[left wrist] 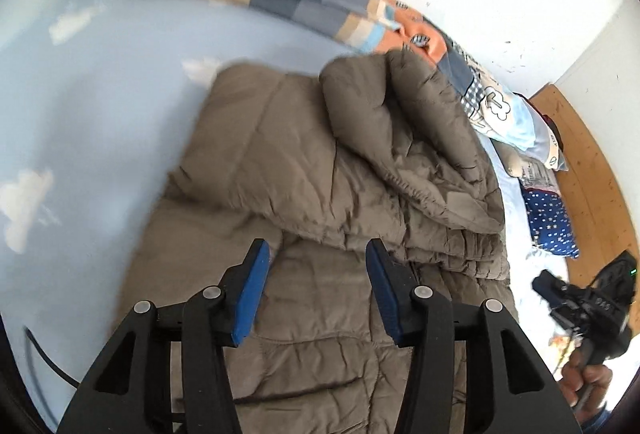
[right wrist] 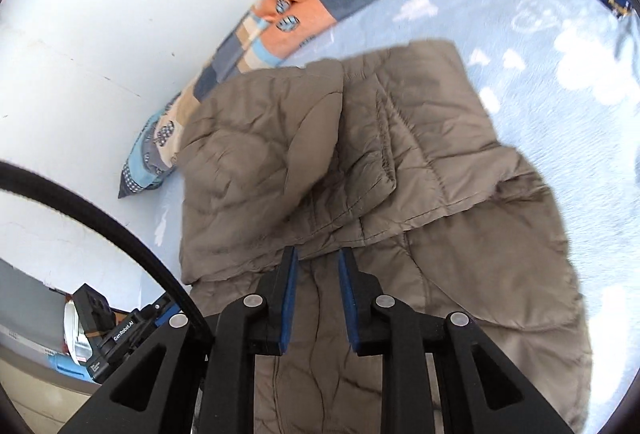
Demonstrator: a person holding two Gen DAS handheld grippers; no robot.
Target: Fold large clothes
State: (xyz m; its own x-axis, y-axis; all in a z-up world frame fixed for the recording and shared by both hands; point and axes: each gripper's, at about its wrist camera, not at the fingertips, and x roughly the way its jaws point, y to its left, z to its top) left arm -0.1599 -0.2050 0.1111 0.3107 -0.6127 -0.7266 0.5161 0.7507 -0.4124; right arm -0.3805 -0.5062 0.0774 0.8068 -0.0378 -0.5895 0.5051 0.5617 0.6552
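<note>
A bed covered by a pale blue sheet with white cloud shapes (left wrist: pixel 92 105) fills most of both views. In the middle of it lies a large grey-brown quilted puffer jacket (left wrist: pixel 304 161), partly folded: in the right wrist view one padded section (right wrist: pixel 256 153) is doubled over onto the rest, left of centre, and the lower body spreads toward the bottom right. A long patchwork cushion in blue, beige and orange (right wrist: pixel 288 13) runs along the white wall, from upper left to right in the left wrist view, touching the jacket's far edge. At lower centre of each view, the left tool (left wrist: pixel 316 290) is spread wide above the jacket, holding nothing; the right tool (right wrist: pixel 317 298) has a narrower gap, nothing between its pads.
</note>
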